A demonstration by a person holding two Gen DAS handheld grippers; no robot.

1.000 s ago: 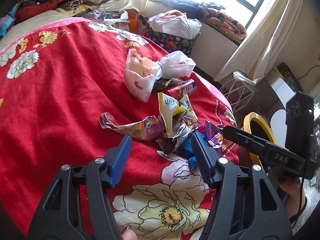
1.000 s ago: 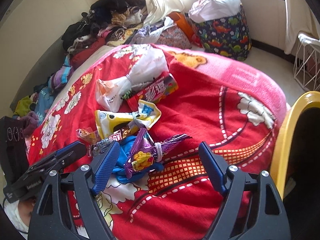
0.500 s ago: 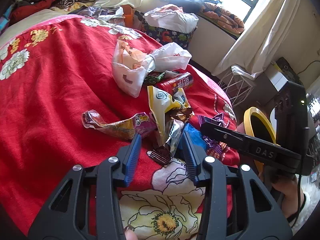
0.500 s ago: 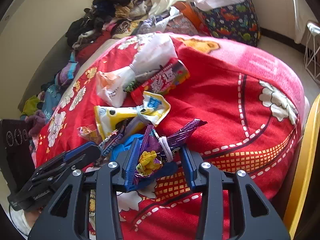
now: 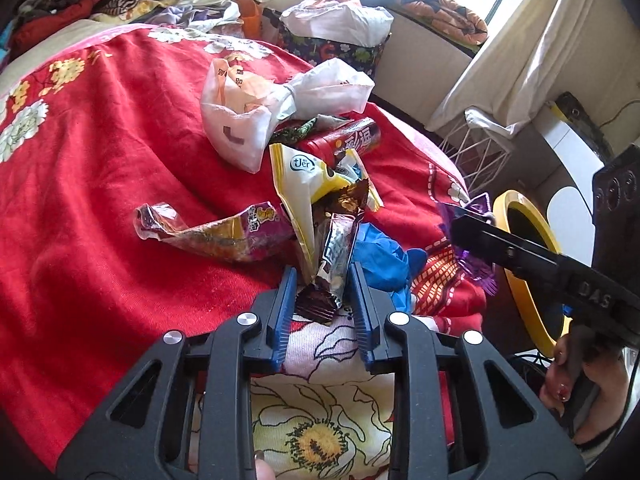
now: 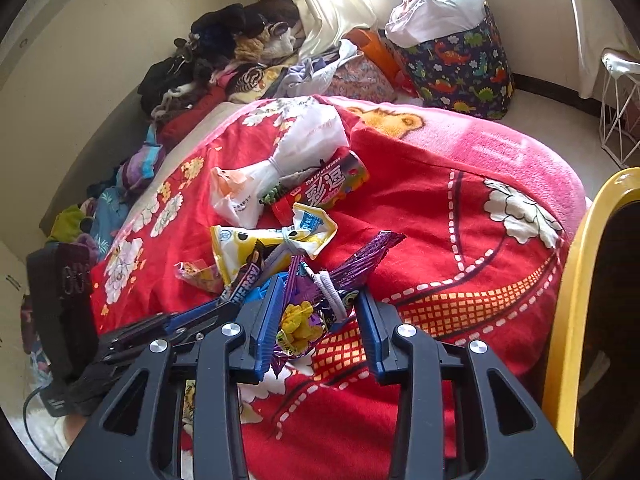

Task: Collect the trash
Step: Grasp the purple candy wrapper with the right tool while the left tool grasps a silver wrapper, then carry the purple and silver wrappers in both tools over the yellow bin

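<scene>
Left gripper (image 5: pixel 322 276), angled downward, closing around brown wrapper (image 5: pixel 334 264).

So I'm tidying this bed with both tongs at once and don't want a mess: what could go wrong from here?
1. The left tongs are closing on only the bottom edge of the dark chocolate wrapper; it could slip out when lifted.
2. That wrapper lies under the yellow snack bag, which could get dragged along.
3. The right tongs pinch the crumpled purple wrapper loosely; it may drop short of the yellow-rimmed bin.
</scene>
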